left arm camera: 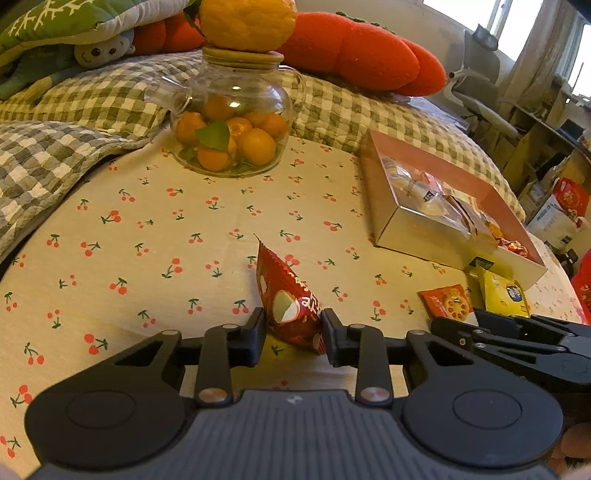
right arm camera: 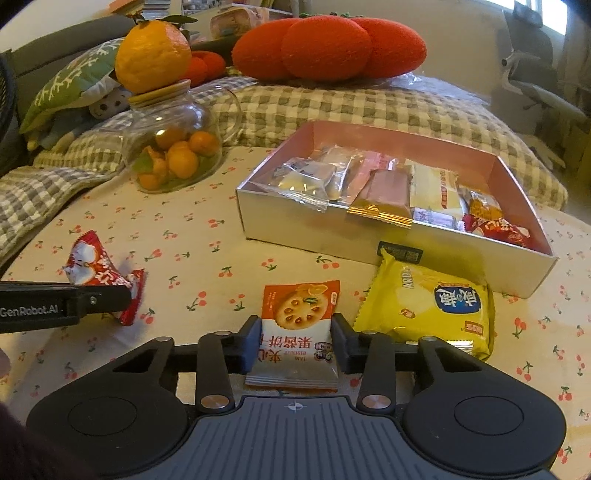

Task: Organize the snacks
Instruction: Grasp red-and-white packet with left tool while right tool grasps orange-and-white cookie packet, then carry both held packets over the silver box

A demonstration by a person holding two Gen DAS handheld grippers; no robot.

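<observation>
Open box (right arm camera: 317, 236) holds wrapped snacks — left hand-held gripper (left arm camera: 293, 328) clamps red packet (left arm camera: 291, 302), right hand-held gripper (right arm camera: 295, 334) clamps biscuit packet (right arm camera: 297, 325).

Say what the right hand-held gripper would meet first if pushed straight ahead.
Probably the open box: it lies ahead of the right hand-held gripper, which grips the biscuit packet. Depth is unclear.

Lower end of red crinkle-edged snack packet (left arm camera: 291, 306) hidden behind left gripper (left arm camera: 293, 332) fingers. White-and-orange jam biscuit packet (right arm camera: 295, 332): bottom edge cut by right gripper (right arm camera: 295, 341) body. Yellow foil snack bag (left arm camera: 504, 295) part-covered by black linkage. Open pink-lined cardboard box (right arm camera: 369, 129): small-print wrapper text unreadable. Large orange citrus fruit (left arm camera: 247, 22) cropped by top edge.
</observation>
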